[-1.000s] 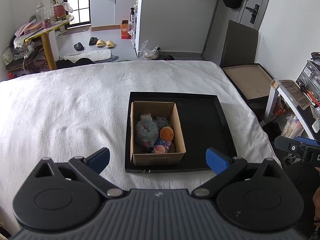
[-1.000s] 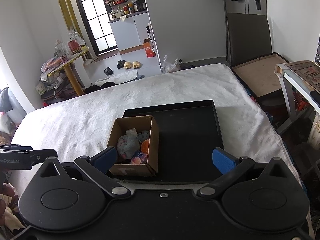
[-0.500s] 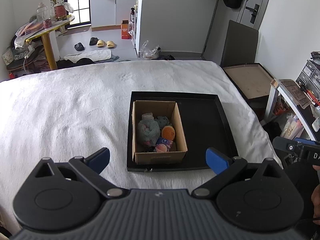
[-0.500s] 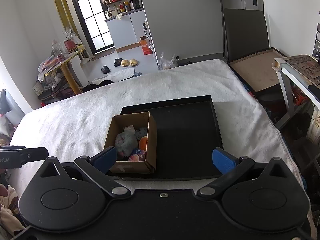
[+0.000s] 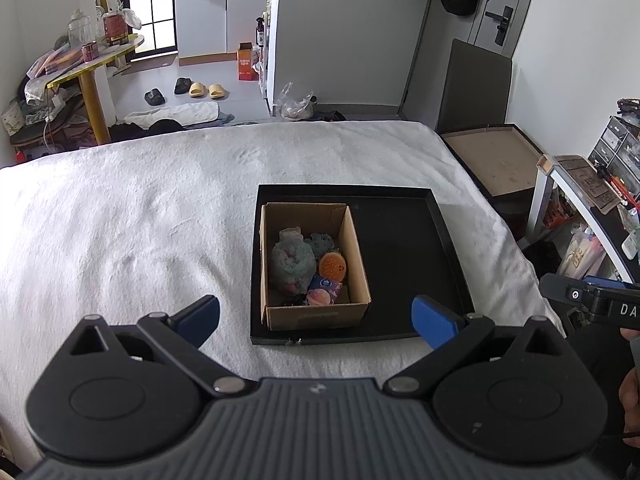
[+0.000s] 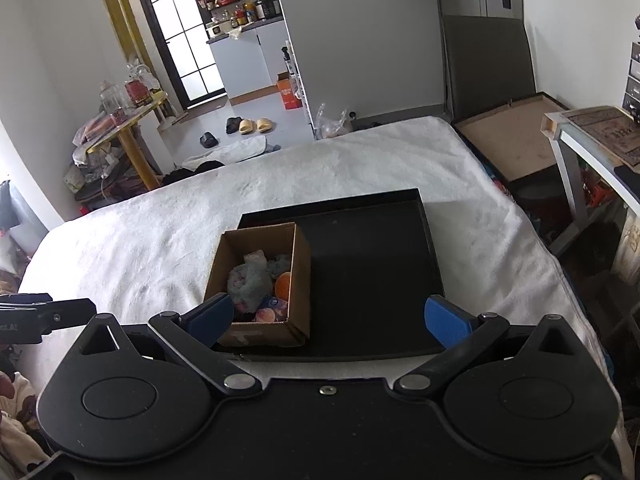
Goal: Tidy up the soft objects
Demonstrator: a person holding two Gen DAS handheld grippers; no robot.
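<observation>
Both claws (image 5: 316, 316) (image 6: 328, 318) farther back, spread wide, empty; one cardboard box (image 5: 312, 312), one black tray (image 5: 440, 248).

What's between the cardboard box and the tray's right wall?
Nothing: bare black tray floor right of the cardboard box, clear in both wrist views.

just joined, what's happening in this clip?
A person holds a gripper in each hand over a bed covered in a white blanket. Both the left gripper and the right gripper have jaws wide open and hold nothing. Ahead, a black tray carries a cardboard box at its left side, packed with soft toys. The rest of the tray is bare. Nothing is being touched.
</observation>
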